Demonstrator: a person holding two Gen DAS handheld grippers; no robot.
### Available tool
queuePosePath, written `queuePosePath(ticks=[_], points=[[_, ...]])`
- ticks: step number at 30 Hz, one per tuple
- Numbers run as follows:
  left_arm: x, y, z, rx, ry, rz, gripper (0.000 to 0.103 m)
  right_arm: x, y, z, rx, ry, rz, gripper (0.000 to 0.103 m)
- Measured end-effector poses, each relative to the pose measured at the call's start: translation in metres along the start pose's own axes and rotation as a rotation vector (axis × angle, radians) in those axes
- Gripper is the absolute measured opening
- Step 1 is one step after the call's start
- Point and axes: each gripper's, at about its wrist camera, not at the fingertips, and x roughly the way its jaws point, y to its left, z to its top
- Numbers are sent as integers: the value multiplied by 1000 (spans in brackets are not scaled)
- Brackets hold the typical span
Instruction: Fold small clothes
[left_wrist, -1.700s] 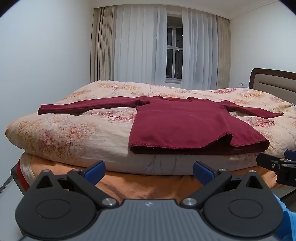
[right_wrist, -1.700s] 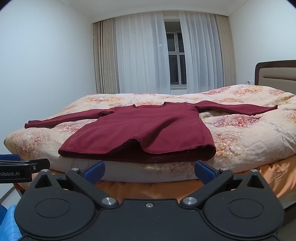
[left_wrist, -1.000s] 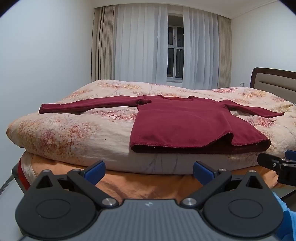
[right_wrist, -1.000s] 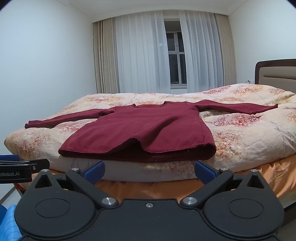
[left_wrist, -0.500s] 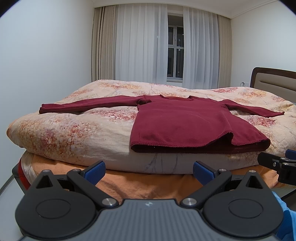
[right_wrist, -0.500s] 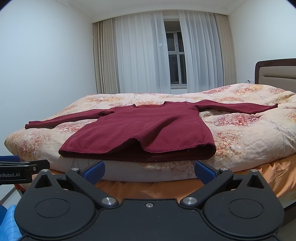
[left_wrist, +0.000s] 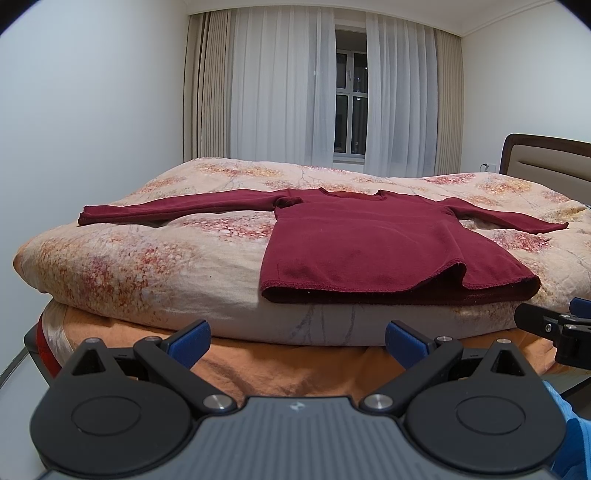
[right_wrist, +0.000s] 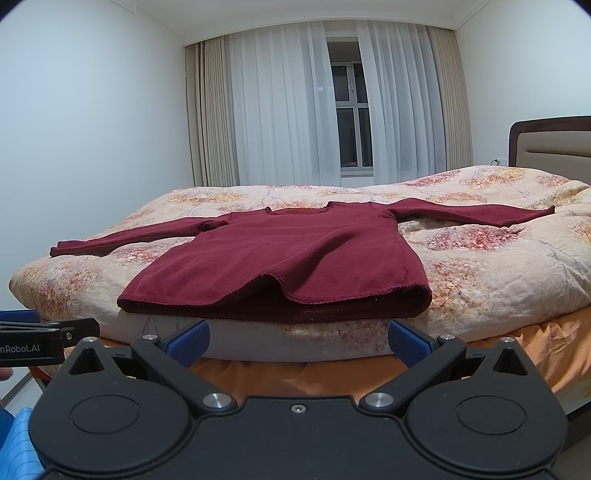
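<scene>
Burgundy sweater (left_wrist: 369, 251) lies flat on the bed's floral quilt (left_wrist: 147, 266), sleeves spread; your left hand-held gripper (left_wrist: 297, 338) and right hand-held gripper (right_wrist: 298, 336) gape wide, empty, short of it.

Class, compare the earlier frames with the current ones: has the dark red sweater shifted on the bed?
No. The sweater lies spread flat on the quilt, its hem at the same near edge and its sleeves on the same floral patches as before.

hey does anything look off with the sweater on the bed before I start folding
Mostly fine: the maroon sweater lies flat on the quilt, sleeves spread. Only its near hem is rippled, the top layer lifted in a small arch.
</scene>
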Motion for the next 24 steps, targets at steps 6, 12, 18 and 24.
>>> queuePosePath(ticks=[6,12,18,24], points=[[0,1,-2,0,-1,1,103,0,0,0,1,0,0,103],[0,1,-2,0,0,2,103,0,-1,0,1,0,0,103],[0,1,-2,0,0,1,103,0,-1,0,1,0,0,103],[-1,1,-2,1,2,1,103,0,0,0,2,0,1,103]])
